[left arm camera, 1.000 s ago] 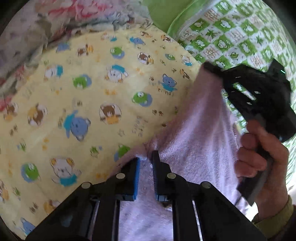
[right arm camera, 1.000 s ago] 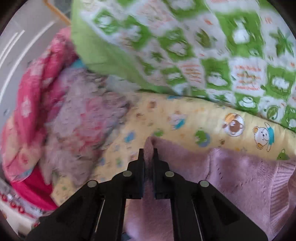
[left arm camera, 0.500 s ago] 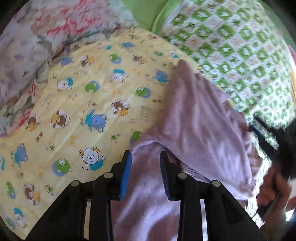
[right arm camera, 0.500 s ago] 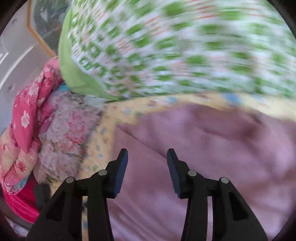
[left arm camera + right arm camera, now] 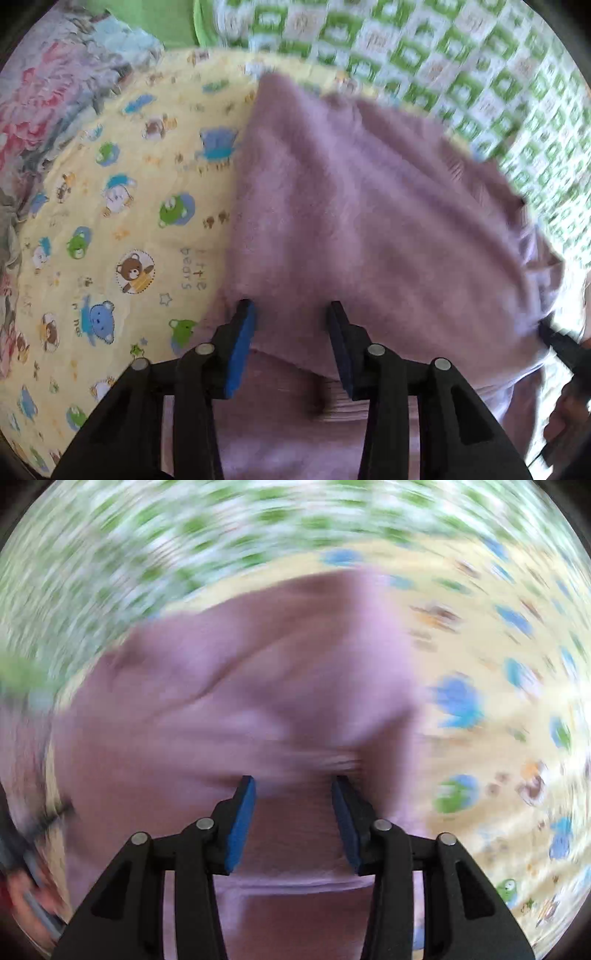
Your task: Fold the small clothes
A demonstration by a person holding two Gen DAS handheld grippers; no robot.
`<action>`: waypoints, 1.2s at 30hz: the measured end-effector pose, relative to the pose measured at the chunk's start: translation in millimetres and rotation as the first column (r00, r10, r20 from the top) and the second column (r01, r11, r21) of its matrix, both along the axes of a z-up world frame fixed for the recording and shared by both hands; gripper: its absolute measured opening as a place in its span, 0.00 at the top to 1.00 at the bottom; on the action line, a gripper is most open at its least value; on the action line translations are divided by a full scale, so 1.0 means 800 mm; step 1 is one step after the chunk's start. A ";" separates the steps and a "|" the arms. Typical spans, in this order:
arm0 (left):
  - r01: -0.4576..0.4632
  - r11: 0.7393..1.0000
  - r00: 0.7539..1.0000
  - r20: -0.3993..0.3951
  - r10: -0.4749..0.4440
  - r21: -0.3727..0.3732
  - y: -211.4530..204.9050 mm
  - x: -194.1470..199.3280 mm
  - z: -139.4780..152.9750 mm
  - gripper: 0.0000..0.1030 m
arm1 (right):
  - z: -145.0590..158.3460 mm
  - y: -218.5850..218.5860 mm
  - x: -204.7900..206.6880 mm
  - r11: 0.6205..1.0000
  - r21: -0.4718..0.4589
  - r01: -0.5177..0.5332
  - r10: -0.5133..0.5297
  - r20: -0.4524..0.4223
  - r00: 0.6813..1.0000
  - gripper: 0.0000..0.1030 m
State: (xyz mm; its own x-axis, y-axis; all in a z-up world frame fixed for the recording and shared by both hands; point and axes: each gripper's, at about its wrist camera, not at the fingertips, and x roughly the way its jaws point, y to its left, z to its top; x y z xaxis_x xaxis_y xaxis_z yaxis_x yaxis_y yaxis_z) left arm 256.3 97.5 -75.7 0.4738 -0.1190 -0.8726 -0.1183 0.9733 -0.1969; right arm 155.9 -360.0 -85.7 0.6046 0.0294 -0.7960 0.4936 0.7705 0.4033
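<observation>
The sweater [image 5: 351,229] is judged to be light, soft and limp, so it can be expected to sag and drape wherever it is not supported; a hold is best taken at a hem, a folded edge or a corner, where the knit is doubled and less likely to slip from the pads. It is seen as a fuzzy lilac knit with one layer laid over another, and a ribbed band shows near the bottom. It is spread on a yellow sheet [image 5: 110,229] printed with bears, beside a green checked blanket [image 5: 461,62]. The left gripper [image 5: 291,314] is held wide apart above the knit, with nothing grasped. The right gripper [image 5: 293,788] is likewise spread and empty, though its view is blurred.
</observation>
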 end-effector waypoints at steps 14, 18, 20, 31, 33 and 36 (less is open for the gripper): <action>0.059 0.995 0.997 -0.052 -0.063 -0.077 0.063 -0.168 0.039 0.40 | 0.061 0.058 -0.154 0.991 -0.013 -0.134 0.135 0.056 0.989 0.56; 0.077 0.993 0.993 -0.084 -0.085 -0.093 0.078 -0.237 0.034 0.38 | 0.053 0.093 -0.207 0.980 0.019 -0.196 0.196 0.031 0.980 0.56; 0.080 0.992 0.990 -0.110 -0.091 -0.101 0.085 -0.271 0.029 0.36 | 0.046 0.107 -0.235 0.977 0.046 -0.208 0.207 0.016 0.978 0.56; 0.153 0.961 0.950 -0.233 -0.207 -0.231 0.074 -0.416 -0.018 0.36 | -0.011 0.185 -0.368 0.956 0.183 -0.230 0.243 -0.052 0.969 0.56; 0.168 0.957 0.943 -0.244 -0.227 -0.238 0.066 -0.427 -0.023 0.36 | -0.025 0.196 -0.378 0.954 0.201 -0.224 0.240 -0.058 0.969 0.56; 0.180 0.950 0.939 -0.244 -0.243 -0.254 0.050 -0.431 -0.029 0.36 | -0.033 0.205 -0.374 0.950 0.218 -0.223 0.239 -0.046 0.970 0.56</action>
State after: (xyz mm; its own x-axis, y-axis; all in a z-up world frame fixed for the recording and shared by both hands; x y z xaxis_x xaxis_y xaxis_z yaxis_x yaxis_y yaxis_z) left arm -88.2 137.4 -99.0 0.1676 -0.3978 -0.9021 0.0067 0.9154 -0.4024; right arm -143.2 -196.0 -112.3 0.5036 0.3320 -0.7976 0.3454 0.7689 0.5381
